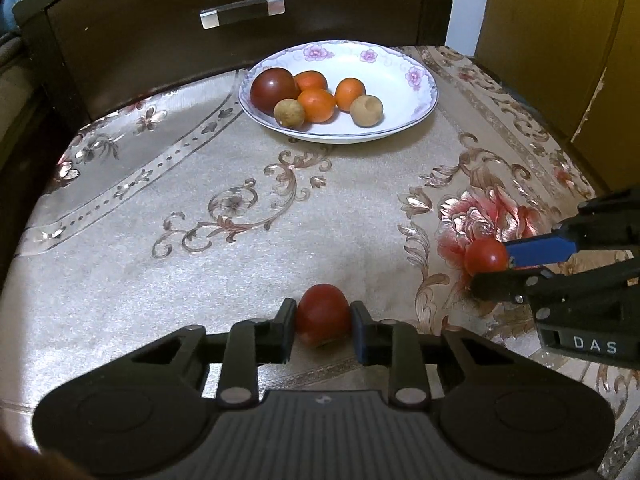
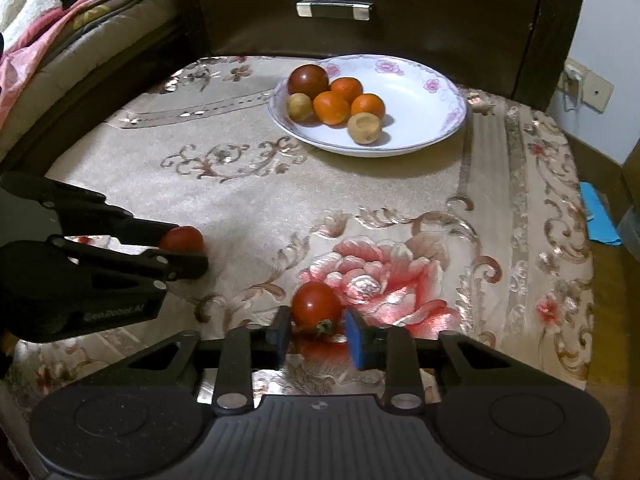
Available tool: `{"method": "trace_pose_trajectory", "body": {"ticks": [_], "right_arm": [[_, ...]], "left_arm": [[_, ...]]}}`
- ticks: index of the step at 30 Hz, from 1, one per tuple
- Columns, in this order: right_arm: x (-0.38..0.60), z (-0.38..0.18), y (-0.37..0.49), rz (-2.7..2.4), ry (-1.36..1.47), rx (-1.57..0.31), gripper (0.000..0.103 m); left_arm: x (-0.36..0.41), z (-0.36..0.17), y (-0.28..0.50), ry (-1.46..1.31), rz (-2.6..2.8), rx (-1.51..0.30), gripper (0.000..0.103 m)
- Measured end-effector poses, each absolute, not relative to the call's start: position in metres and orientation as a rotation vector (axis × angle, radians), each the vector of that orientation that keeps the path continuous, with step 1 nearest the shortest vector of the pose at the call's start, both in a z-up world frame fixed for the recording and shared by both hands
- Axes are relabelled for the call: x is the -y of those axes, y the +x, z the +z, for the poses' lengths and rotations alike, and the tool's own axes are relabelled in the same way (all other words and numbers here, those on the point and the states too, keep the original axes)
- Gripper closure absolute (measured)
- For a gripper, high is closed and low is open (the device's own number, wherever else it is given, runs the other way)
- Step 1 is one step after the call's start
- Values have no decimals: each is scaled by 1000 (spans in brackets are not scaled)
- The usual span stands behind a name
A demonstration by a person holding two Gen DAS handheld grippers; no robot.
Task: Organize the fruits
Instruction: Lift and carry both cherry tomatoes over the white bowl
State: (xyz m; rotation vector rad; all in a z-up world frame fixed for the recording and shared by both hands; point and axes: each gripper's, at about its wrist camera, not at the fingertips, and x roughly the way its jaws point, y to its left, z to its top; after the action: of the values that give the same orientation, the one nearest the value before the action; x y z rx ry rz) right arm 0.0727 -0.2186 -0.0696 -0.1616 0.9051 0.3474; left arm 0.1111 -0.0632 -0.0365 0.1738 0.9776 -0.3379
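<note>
I find my left gripper (image 1: pixel 323 320) clamped on a red tomato (image 1: pixel 323 314), both pads touching its sides, low over the embroidered cloth (image 1: pixel 240 248), well short of the plate (image 1: pixel 400 80). My right gripper (image 2: pixel 316 330) brackets a second tomato (image 2: pixel 316 307). Its left pad touches the fruit, while a thin gap seems to show at the blue pad (image 2: pixel 354 338), so I cannot tell whether that grasp is closed.

The plate stands at the far edge of the cloth, against the dark drawer front (image 1: pixel 200 40). It already holds a dark tomato (image 1: pixel 273 87), three oranges (image 1: pixel 316 105) and two small brown fruits (image 1: pixel 366 110), bunched on its left half.

Risks, as I judge them:
- Both tomatoes are smooth and round. A loose or off-centre grip could let one slip and roll across the cloth.
- Excess squeeze may split the skin.
- Both grippers heading to the plate together could collide.
- A drop onto the crowded half may knock fruit over the rim. The bare right half is safer.
</note>
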Motion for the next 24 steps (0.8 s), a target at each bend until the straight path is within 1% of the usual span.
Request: {"method": "trace_pose_trajectory", "body": {"ticks": [8, 15, 24], "right_arm": [[221, -71, 73, 353, -148, -903, 84], [222, -67, 76, 339, -120, -891, 84], [228, -43, 94, 334, -53, -831, 84]], "left_arm": [[68, -31, 116, 229, -374, -970, 66], [67, -25, 122, 153, -409, -959, 66], [73, -7, 144, 109, -397, -913, 66]]}}
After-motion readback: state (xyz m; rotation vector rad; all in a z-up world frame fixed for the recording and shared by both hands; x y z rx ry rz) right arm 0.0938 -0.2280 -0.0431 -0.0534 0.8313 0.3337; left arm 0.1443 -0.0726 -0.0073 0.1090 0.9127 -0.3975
